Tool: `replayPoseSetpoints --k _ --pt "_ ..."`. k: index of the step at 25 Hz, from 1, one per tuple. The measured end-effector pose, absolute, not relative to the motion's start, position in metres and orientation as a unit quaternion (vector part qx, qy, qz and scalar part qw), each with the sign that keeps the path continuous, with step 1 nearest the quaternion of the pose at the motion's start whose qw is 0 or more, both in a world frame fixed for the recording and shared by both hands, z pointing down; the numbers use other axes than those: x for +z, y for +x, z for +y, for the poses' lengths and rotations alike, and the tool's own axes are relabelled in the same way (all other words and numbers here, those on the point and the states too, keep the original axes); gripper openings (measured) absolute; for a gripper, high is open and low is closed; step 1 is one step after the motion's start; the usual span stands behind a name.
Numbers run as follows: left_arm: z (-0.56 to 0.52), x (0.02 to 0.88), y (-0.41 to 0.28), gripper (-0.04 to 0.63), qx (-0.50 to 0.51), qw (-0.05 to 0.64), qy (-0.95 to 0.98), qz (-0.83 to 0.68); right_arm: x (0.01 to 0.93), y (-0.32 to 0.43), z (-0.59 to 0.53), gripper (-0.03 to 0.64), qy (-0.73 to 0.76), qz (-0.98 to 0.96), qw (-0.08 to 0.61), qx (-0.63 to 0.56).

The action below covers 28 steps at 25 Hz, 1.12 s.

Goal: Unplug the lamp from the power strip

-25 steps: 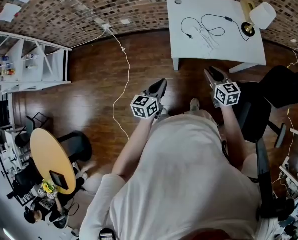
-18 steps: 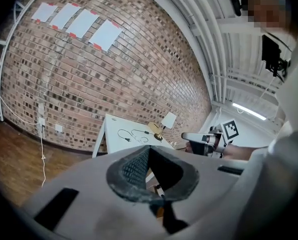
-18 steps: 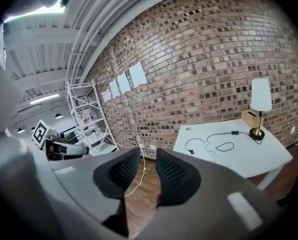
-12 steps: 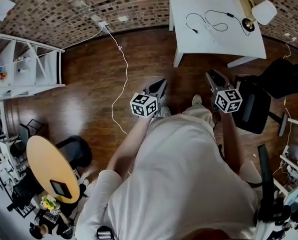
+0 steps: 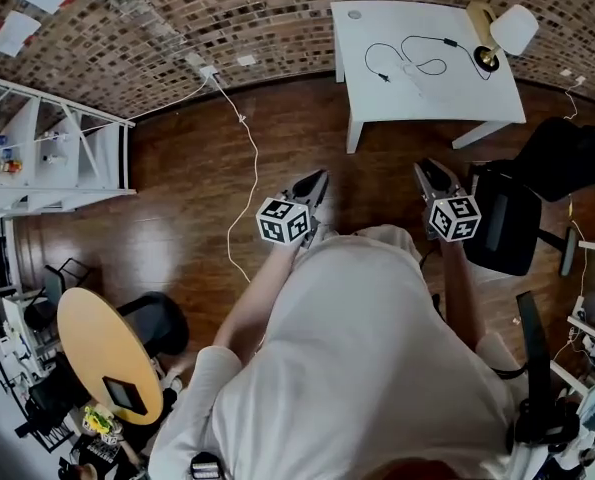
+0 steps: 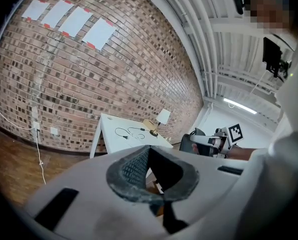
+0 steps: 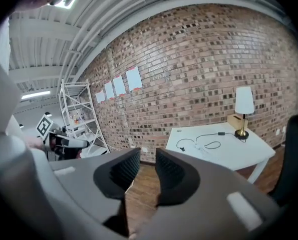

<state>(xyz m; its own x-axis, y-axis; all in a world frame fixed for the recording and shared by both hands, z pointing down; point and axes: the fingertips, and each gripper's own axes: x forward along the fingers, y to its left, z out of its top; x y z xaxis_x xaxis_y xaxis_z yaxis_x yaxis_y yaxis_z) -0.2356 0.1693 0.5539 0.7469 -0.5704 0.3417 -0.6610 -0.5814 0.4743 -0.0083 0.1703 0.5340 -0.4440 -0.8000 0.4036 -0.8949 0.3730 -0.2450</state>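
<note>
A lamp with a white shade (image 5: pixel 514 28) and brass foot stands at the far right corner of the white table (image 5: pixel 377 98). Its black cord (image 5: pixel 417 48) loops across the tabletop beside a pale strip (image 5: pixel 409 71) that is too small to make out. My left gripper (image 5: pixel 315 183) is shut and empty, held over the wooden floor well short of the table. My right gripper (image 5: pixel 430 171) is level with it; its jaws have just been closing and stand slightly apart with nothing between them. In the right gripper view the lamp (image 7: pixel 244 104) and cord (image 7: pixel 204 143) lie far beyond the gripper (image 7: pixel 147 161).
A black office chair (image 5: pixel 507 228) stands just right of my right gripper. A white cable (image 5: pixel 245 158) runs from the brick wall across the floor to the left. A white shelf rack (image 5: pixel 57 138) and a round yellow table (image 5: pixel 102 353) stand at far left.
The person and both grippers have shifted a little over the floor, the table still ahead and out of reach. Nothing has been taken hold of.
</note>
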Motion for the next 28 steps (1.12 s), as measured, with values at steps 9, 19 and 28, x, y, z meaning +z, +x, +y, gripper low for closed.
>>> replayPoseSetpoints --k 9,19,28 --pt "0.160 0.552 -0.193 0.000 0.074 0.297 0.876 -0.374 0.560 0.041 0.175 0.083 0.488 -0.834 0.210 0.148" --pt "0.185 0.554 -0.115 0.000 0.087 0.293 0.873 -0.380 0.578 0.065 0.184 0.083 0.413 -0.863 0.276 0.089" --pt "0.215 0.578 -0.071 0.000 0.119 0.304 0.865 -0.382 0.596 0.093 0.201 0.083 0.394 -0.870 0.275 0.112"
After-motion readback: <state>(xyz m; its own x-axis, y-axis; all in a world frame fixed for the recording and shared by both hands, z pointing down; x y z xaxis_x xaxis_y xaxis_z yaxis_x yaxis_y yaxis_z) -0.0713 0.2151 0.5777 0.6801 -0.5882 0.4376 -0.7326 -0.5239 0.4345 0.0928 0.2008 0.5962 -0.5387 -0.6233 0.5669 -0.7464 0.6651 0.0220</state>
